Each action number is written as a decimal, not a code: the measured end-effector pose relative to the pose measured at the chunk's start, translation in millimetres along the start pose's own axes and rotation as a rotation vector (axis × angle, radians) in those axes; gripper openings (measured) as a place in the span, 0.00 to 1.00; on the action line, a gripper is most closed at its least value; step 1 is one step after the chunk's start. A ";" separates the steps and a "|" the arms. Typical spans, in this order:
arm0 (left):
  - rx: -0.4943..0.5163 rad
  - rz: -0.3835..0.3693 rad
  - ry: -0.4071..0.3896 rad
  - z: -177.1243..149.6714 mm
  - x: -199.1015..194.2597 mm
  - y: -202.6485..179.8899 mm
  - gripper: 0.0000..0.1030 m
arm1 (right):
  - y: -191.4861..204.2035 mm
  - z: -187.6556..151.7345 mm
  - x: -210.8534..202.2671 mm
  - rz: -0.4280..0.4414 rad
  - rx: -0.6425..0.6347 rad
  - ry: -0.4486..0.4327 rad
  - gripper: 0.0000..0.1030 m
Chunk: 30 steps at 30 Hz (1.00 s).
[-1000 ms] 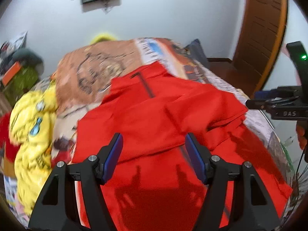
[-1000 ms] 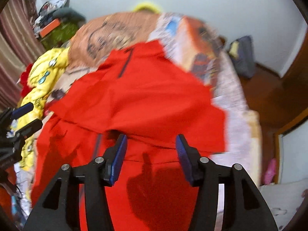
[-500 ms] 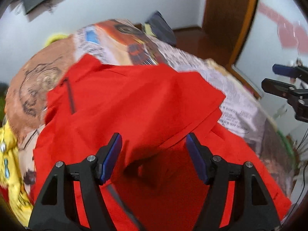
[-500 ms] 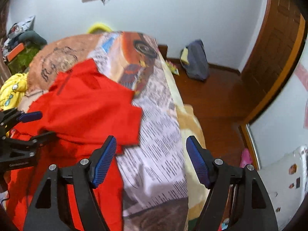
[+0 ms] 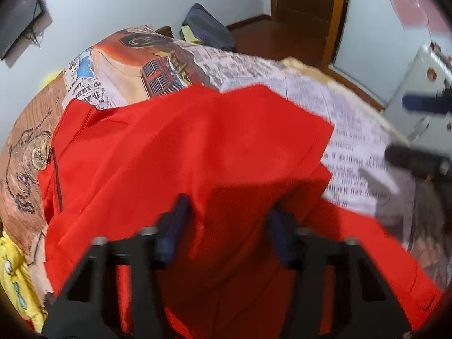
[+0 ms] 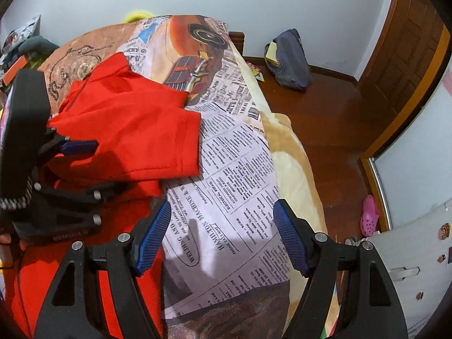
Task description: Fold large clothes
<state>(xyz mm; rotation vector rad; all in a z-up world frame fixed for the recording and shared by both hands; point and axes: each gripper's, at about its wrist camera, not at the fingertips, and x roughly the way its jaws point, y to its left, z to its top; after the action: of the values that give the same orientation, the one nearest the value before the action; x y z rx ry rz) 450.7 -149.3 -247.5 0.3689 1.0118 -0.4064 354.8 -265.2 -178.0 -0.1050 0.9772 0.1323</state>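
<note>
Mid-fold: red garment (image 5: 180, 152) is lying partly doubled over on the printed bedspread (image 6: 240, 169). Left gripper (image 5: 226, 226) is hovering over the folded layer, fingers apart, empty. Right gripper (image 6: 221, 234) is hanging spread over bare bedspread, gripping nothing. Next move likely calls for catching the garment's right edge; the bed's drop-off is lying near on the right.

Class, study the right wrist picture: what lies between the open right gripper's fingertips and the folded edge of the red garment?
In the right wrist view, only bare newspaper-print bedspread separates the right gripper from the red garment; nothing else lies there.
</note>
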 end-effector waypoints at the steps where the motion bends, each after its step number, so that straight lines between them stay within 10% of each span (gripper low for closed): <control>1: -0.012 0.007 -0.011 1.6 -2.4 2.7 0.20 | 0.1 -0.3 0.6 0.003 0.003 0.004 0.69; 3: -0.042 0.041 -0.038 4.2 -10.6 11.0 0.07 | 1.5 -0.7 1.5 0.007 0.004 0.008 0.70; 15: -0.449 0.093 -0.254 -59.1 -133.7 163.2 0.06 | 46.6 32.0 23.7 0.086 -0.060 0.040 0.69; 30: -0.747 -0.011 -0.040 -229.2 -93.0 206.4 0.08 | 64.3 20.8 62.6 0.143 -0.025 0.147 0.70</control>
<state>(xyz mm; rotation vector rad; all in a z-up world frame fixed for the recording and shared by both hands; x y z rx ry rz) 339.5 153.0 -254.5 -0.3161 1.0524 -0.0255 396.1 -194.6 -220.4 -0.0684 1.1303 0.2709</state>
